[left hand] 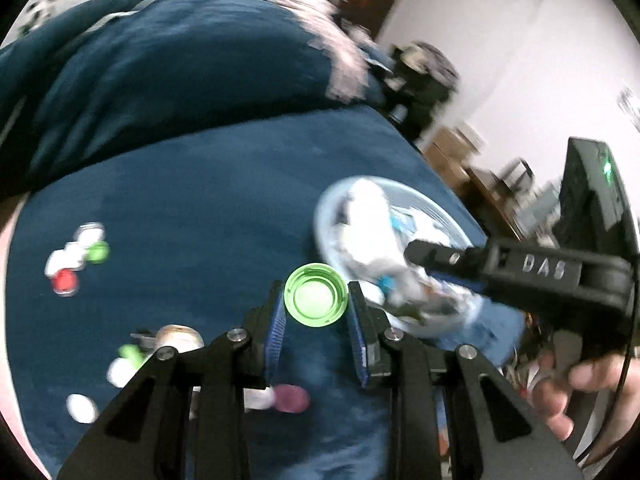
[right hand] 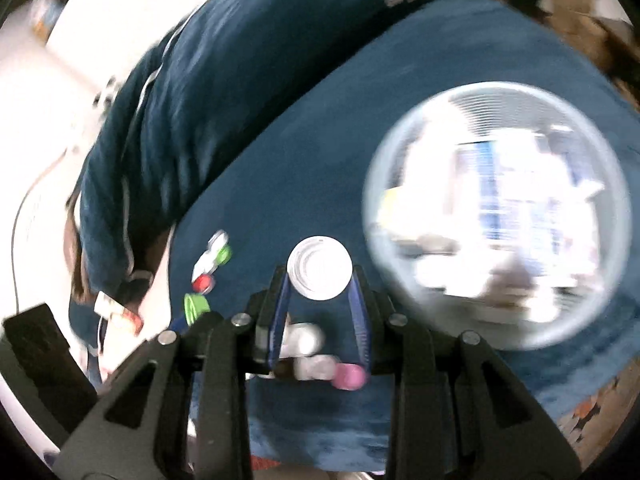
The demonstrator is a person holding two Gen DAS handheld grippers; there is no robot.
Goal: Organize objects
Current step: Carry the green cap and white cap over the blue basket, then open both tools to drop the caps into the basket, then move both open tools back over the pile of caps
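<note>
Left wrist view: a dark blue cloth (left hand: pixel 208 184) covers the surface under and beyond the fingers, with a bulky blue cushion (left hand: pixel 160 64) lying past its far edge. To the right of the fingers and just beyond them sits a clear round bowl (left hand: pixel 434 204), its contents blurred white and pale blue. The right gripper (left hand: pixel 416 254) reaches across from the right, its tip over the bowl; a hand (left hand: pixel 576 384) holds its grip. The left gripper (left hand: pixel 316 300) is clamped on a green bottle cap (left hand: pixel 315 299), hollow side toward the camera, with a blue pad (left hand: pixel 276 332) pressed on each side. Well left of the fingers lies a small cluster of white, green and red caps (left hand: pixel 76 258). Nearer the camera, left of and beneath the fingers, more loose caps (left hand: pixel 120 372) are scattered, among them a dark pink cap (left hand: pixel 292 398).

Right wrist view: the blue cloth (right hand: pixel 312 168) again fills the ground, and the clear bowl (right hand: pixel 496 216) stands right of the fingers, close by, heavily blurred. The right gripper (right hand: pixel 320 268) is closed on a white bottle cap (right hand: pixel 319 268), held between its two blue pads above the cloth. Left of the fingers lie white, green and red caps (right hand: pixel 210 264); under the fingers lie white caps (right hand: pixel 306 340) and a pink cap (right hand: pixel 350 376).
</note>
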